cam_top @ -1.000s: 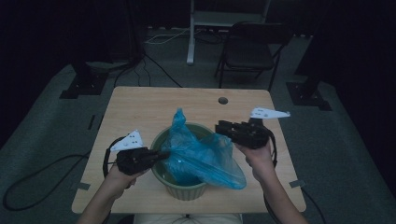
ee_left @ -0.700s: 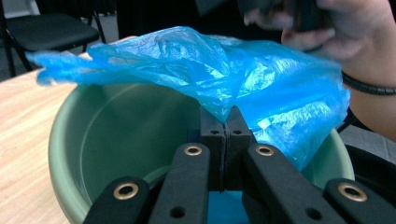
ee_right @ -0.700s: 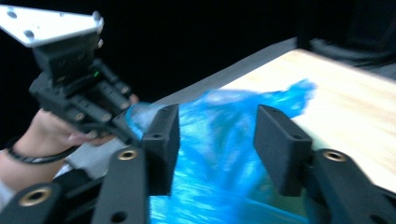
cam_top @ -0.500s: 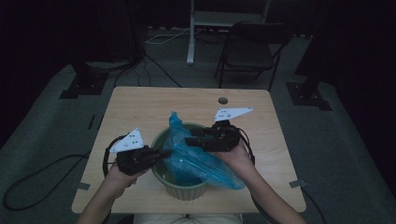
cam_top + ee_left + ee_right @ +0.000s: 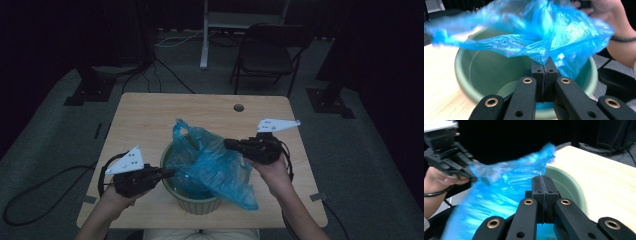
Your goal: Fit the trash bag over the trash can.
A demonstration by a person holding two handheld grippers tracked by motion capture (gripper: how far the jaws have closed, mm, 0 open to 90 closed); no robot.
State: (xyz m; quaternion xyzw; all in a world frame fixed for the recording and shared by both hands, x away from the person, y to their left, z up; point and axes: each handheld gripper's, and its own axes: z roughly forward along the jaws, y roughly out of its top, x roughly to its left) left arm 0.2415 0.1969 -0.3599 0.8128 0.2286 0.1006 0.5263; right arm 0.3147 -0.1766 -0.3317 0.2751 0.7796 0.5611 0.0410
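A green pot (image 5: 196,204) stands near the table's front edge, with a blue plastic bag (image 5: 212,165) draped over and into it. My left gripper (image 5: 170,173) is at the pot's left rim, shut on a fold of the bag (image 5: 564,32) above the pot (image 5: 466,72). My right gripper (image 5: 228,144) reaches in from the right over the pot. Its jaws have just been closing with the bag's film between them, and it is now shut on the bag's upper right edge (image 5: 499,195). In the right gripper view the left gripper (image 5: 473,179) pulls the bag's far side.
The wooden table (image 5: 150,115) has a small round hole (image 5: 238,107) near its far edge. A folding chair (image 5: 265,55) stands behind the table. Cables and dark stand bases lie on the floor around it.
The right gripper swung left over the pot, then drew back to the right with the bag's edge. The bag now spreads wider across the pot. The left gripper has shifted slightly.
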